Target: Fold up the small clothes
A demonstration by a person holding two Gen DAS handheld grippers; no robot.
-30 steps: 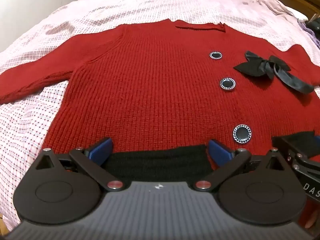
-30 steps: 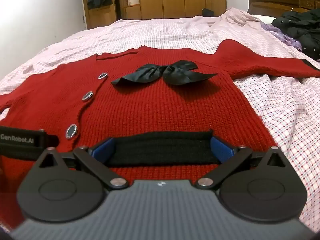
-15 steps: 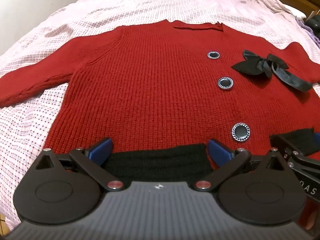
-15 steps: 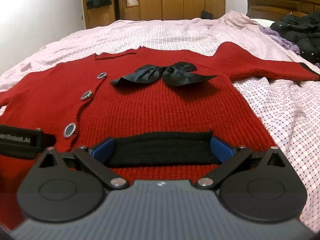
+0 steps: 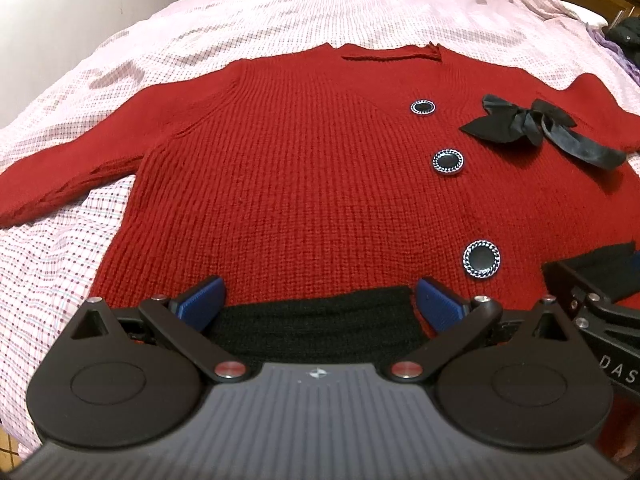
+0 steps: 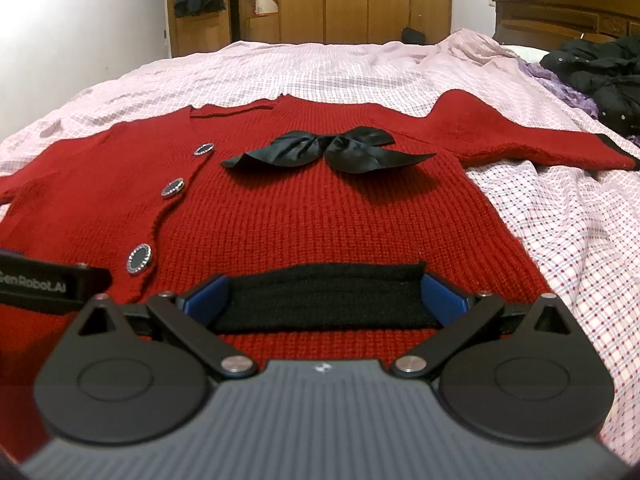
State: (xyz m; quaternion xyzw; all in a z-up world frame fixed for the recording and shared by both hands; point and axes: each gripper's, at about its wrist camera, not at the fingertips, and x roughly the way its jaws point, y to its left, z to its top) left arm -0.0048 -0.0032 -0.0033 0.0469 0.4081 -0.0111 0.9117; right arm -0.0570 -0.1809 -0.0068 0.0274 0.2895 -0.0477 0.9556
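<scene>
A red knitted cardigan point(image 5: 300, 184) lies flat and face up on the bed, sleeves spread to both sides. It has three dark round buttons point(image 5: 448, 161) and a black satin bow point(image 5: 532, 128) near the neck. Its black hem band point(image 5: 316, 324) is nearest to me. My left gripper point(image 5: 318, 292) is open, its blue pads point(image 5: 200, 300) wide apart over the band's left half. My right gripper point(image 6: 324, 286) is open too, straddling the hem band point(image 6: 324, 300) on the cardigan point(image 6: 320, 220) below the bow point(image 6: 328, 148). Neither holds cloth.
A pink checked bedsheet point(image 6: 580, 240) covers the bed. Dark clothes point(image 6: 600, 72) are piled at the far right by the wooden headboard point(image 6: 560, 12). Wooden wardrobes point(image 6: 340, 0) stand past the bed's far end. The right sleeve point(image 6: 540, 140) reaches towards the pile.
Almost nothing: both grippers stay open over the hem, and the views have drifted only slightly.
</scene>
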